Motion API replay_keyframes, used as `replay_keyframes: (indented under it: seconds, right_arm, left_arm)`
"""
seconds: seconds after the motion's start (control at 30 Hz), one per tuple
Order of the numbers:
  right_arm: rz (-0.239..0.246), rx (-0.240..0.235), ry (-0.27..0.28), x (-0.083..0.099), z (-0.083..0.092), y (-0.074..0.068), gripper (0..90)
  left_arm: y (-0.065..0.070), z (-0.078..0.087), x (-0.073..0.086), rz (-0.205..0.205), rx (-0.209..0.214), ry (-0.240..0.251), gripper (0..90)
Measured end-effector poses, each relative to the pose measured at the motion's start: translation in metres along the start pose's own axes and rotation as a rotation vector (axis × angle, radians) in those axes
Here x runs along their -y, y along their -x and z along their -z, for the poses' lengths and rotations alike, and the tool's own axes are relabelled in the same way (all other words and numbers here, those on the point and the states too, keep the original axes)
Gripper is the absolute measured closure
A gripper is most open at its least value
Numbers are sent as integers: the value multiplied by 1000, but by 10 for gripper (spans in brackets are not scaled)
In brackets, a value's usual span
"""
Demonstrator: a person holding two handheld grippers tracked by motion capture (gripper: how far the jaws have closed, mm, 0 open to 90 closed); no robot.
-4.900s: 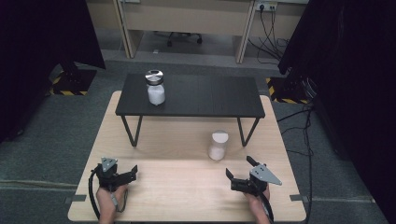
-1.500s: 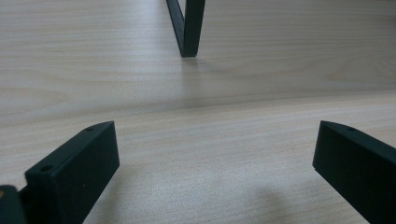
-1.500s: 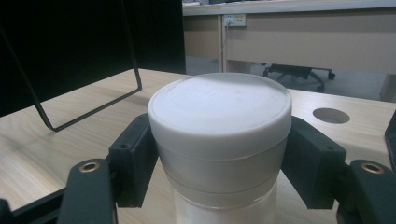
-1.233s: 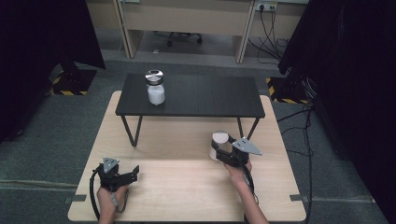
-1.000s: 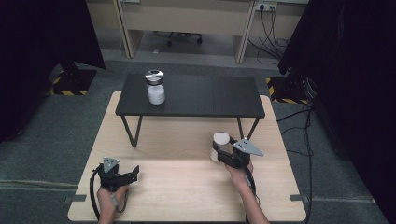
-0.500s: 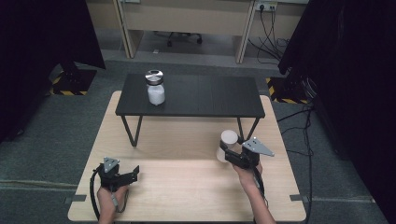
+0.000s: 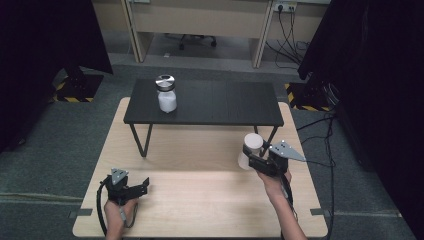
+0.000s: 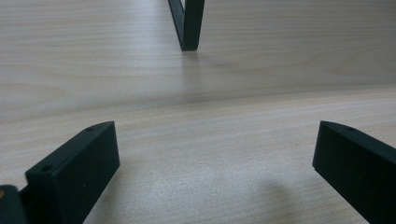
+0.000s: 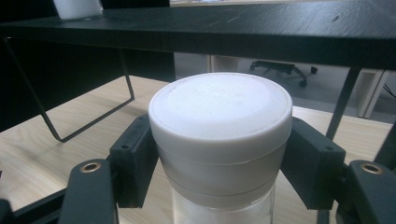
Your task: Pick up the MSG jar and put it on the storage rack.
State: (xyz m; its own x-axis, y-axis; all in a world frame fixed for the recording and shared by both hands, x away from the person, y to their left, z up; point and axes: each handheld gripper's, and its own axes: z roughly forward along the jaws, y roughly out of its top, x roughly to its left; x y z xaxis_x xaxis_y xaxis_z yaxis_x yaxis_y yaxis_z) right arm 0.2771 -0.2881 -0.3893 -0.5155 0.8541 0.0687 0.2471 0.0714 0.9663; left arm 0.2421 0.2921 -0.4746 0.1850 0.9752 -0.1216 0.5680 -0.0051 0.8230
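Note:
A clear jar with a white lid point(image 7: 249, 148) hangs above the wooden table point(image 7: 200, 200) at the right, in front of the black shelf point(image 7: 210, 102). My right gripper point(image 7: 254, 161) is shut on it, the black fingers point(image 9: 135, 158) pressing on both sides just under the white lid point(image 9: 219, 112). A second jar with a metal lid point(image 7: 166, 93) stands on the shelf's left end. My left gripper point(image 7: 142, 184) rests near the table's front left corner, jaws open with nothing between them. Bare wood lies between its fingers point(image 8: 74, 172).
The black shelf stands on thin wire legs point(image 7: 141, 139) over the back half of the table; one leg point(image 8: 187, 23) lies ahead of the left gripper. Black curtains point(image 7: 45, 45) flank both sides. Cables point(image 7: 325, 165) trail off the table's right edge.
The right gripper, shut on the white-lidded jar, has lifted it off the table and carried it up and slightly right. The left gripper has not moved.

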Motion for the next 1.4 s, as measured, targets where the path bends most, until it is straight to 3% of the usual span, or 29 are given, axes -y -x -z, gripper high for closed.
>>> replay_keyframes:
  seconds: [0.17,0.47,1.03,1.4]
  right_arm:
    - [3,16,-3,-11,3,0,334]
    - [24,2,10,-33,14,2,334]
    - [-10,30,45,-74,38,3,334]
    - [-34,28,61,-94,39,7,334]
  left_arm:
    - [0,0,-1,-3,-3,-4,0]
    - [4,-1,-1,-15,-14,-8,0]
    - [4,0,-1,-20,-16,-7,0]
    - [7,1,0,-28,-29,0,0]
